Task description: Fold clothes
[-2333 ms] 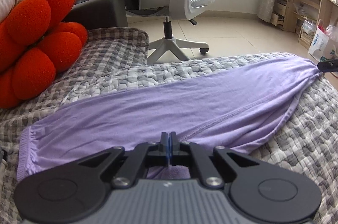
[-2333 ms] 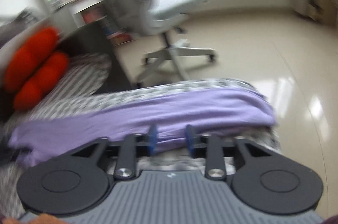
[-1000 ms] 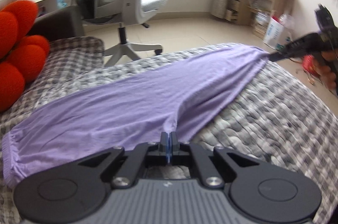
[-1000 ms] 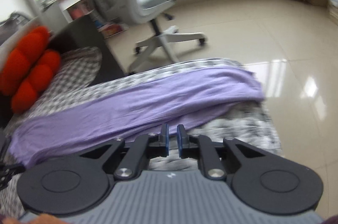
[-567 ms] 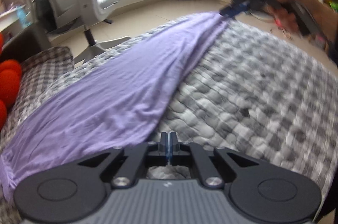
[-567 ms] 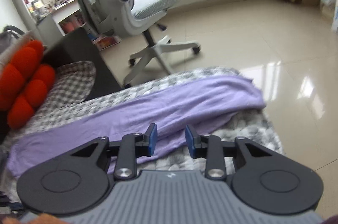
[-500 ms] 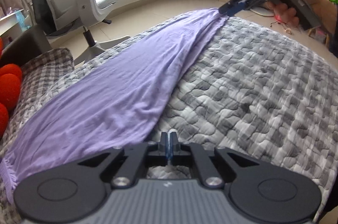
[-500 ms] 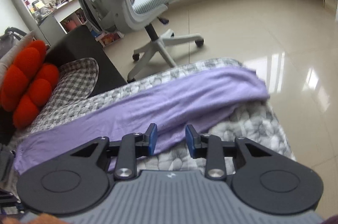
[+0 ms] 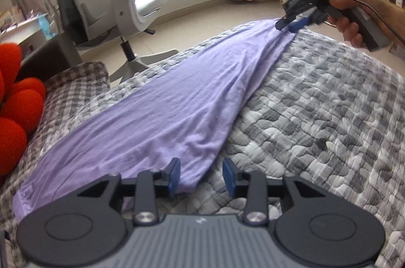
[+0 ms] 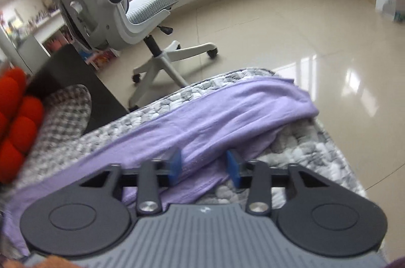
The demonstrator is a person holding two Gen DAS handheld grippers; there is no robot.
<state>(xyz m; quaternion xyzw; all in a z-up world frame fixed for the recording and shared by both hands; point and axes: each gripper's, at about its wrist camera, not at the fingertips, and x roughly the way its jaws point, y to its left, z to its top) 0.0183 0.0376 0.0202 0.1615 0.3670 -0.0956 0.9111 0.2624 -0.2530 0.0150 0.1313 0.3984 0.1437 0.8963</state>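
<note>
Although both grippers stand with their jaws parted and hold nothing, each sits right at the lavender garment [image 9: 162, 116], one at either end of it. Nearest in the left wrist view, the left gripper [image 9: 201, 177] has its blue pads spread, and the near tip of the cloth lies between them, closer to the left pad, without being pinched. From there the garment runs away as one long band across the grey quilted bed cover [image 9: 316, 116], its long axis slanting from the near left toward the far right, with the wide hemmed end off to the left by the red cushion [image 9: 15, 121]. At the far tip the right gripper [image 9: 291, 25], held in a hand [image 9: 346, 27], points down at the cloth with its pads apart. The right wrist view agrees: the open right gripper [image 10: 203, 166] hovers over a rolled, doubled edge of the fabric that passes between its pads and drapes toward the bed's edge, with the white office chair [image 10: 141, 12] on the tiled floor beyond.

The cloth lies long and narrow, seemingly doubled lengthwise, which would suit a fold just laid down as well as a regrasp of both ends for a crosswise fold; either way, each end is closest to its own gripper
</note>
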